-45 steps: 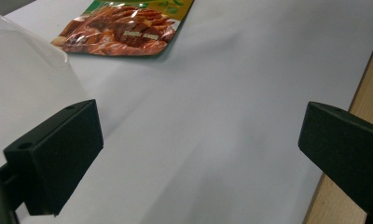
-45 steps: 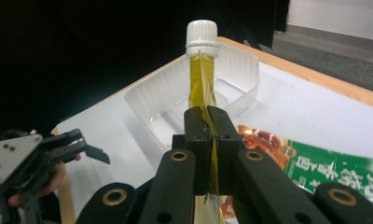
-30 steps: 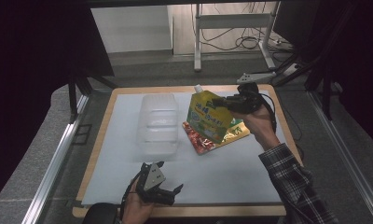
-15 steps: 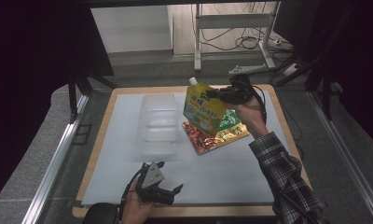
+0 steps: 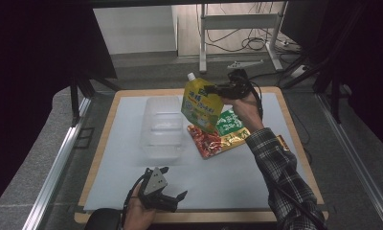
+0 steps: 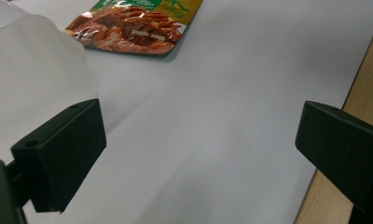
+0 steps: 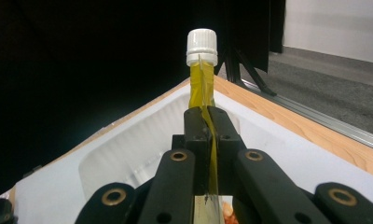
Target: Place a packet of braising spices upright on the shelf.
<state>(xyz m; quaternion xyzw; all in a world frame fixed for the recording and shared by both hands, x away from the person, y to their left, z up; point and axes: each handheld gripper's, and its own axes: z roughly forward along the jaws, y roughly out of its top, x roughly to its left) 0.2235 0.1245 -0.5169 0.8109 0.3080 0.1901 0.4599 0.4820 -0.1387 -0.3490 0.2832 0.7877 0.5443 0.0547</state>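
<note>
At the bench's near edge the left gripper (image 5: 173,199) rests open and empty; one clear tray (image 5: 163,125) sits mid-bench, and one spouted pouch (image 5: 200,104), clamped by the right gripper (image 5: 213,89), half-hides two flat packets (image 5: 218,138).

Yellow-green spout pouch (image 5: 200,104) with white cap (image 7: 202,45)

Red, gold and green flat packet (image 5: 219,135); clear tray (image 5: 163,127); white mat on tan wood tabletop (image 5: 286,122); plaid sleeve (image 5: 281,175).

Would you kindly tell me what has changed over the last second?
The right claw, shut on the yellow spouted pouch, carried it leftward toward the clear tray. The red-and-green packet, the tray and the open left claw stayed put.
</note>
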